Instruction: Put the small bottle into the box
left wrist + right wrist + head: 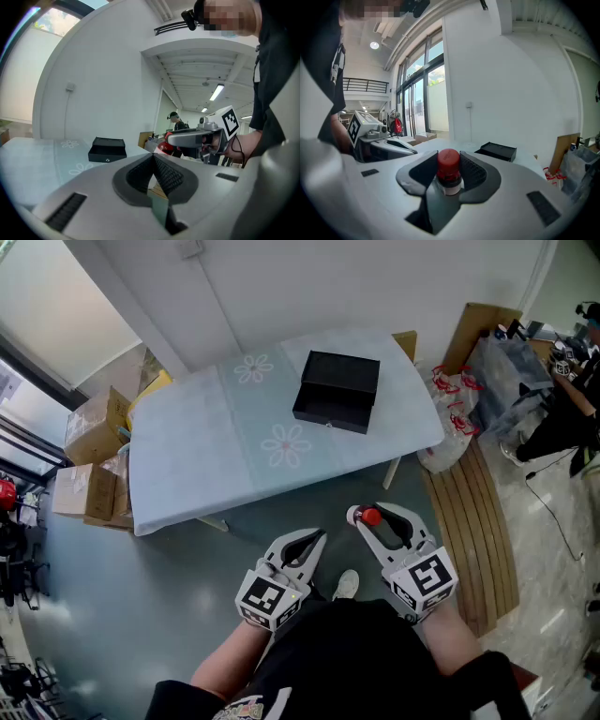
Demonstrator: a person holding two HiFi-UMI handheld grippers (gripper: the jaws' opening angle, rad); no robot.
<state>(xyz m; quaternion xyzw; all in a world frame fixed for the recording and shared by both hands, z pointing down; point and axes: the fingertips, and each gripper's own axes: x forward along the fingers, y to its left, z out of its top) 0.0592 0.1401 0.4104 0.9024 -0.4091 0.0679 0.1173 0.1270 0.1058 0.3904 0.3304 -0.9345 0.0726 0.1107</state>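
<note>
Two grippers are hanging above the grey floor (141, 596), short of the cloth-covered table (187, 446) bearing the black box (337, 390). The right gripper (366, 512) is clamping the red-capped small bottle (448, 169); the left gripper (317, 536) is holding its jaws together, empty.

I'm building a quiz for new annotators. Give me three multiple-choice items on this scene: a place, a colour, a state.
1. Where is the black box relative to the table? A. on top B. underneath C. leaning against a leg
2. What colour is the small bottle's cap? A. blue B. red C. green
3. What is the right gripper's state? A. open, empty B. shut, empty C. shut on the small bottle
Answers: 1 A, it sits on the table's top; 2 B, red shows between the jaws; 3 C, both pads press the bottle.
</note>
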